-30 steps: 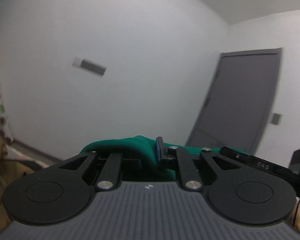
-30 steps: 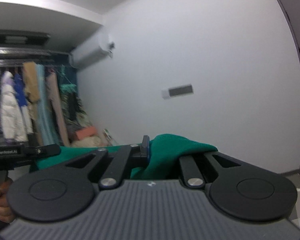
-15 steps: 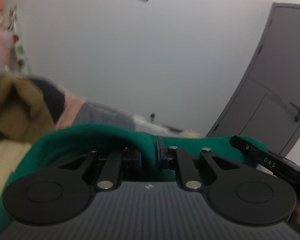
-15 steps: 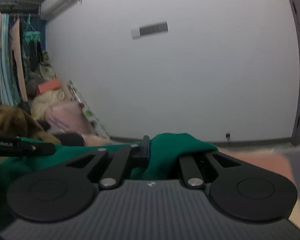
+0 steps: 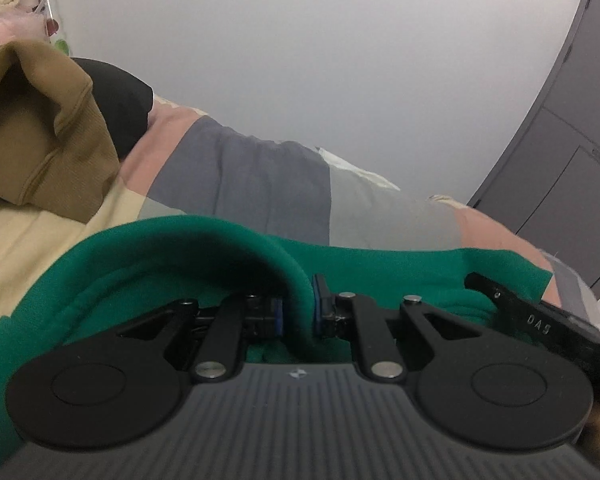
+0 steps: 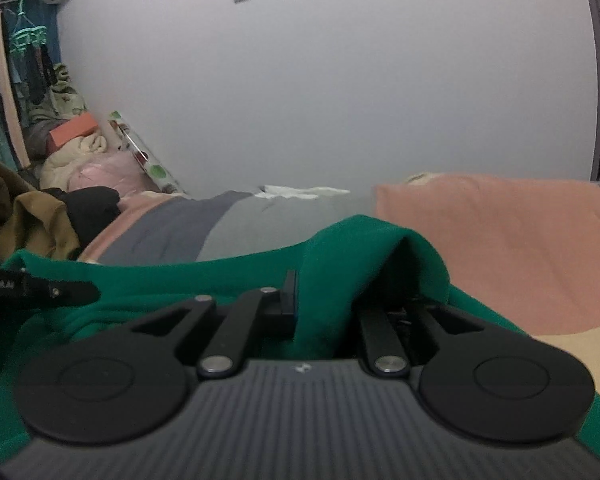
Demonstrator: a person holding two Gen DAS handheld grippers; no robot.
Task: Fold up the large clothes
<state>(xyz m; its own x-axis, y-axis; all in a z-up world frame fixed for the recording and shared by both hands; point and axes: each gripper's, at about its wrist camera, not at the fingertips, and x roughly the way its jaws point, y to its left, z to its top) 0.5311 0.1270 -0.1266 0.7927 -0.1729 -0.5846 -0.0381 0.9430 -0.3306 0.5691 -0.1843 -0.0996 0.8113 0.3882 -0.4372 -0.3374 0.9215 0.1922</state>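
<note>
A green garment [image 5: 400, 268] is stretched low over a bed between my two grippers. My left gripper [image 5: 298, 312] is shut on a fold of its edge, the cloth arching up and over the left finger. In the right wrist view the green garment [image 6: 236, 276] runs leftward, and my right gripper [image 6: 320, 304] is shut on another bunched fold; its right finger is hidden under the cloth. The right gripper's body shows at the right edge of the left wrist view, the left gripper's at the left edge of the right wrist view.
The bed carries a patchwork cover [image 5: 244, 176] in grey, pink and cream. A brown garment [image 5: 40, 132] and a black one [image 5: 120, 100] are heaped at the left. A white wall stands behind, a grey door [image 5: 572, 152] at the right, hanging clothes [image 6: 16, 80] far left.
Both grippers have come down from in front of the bare wall to just above the bed, still gripping the green garment, which now spreads lower over the cover.
</note>
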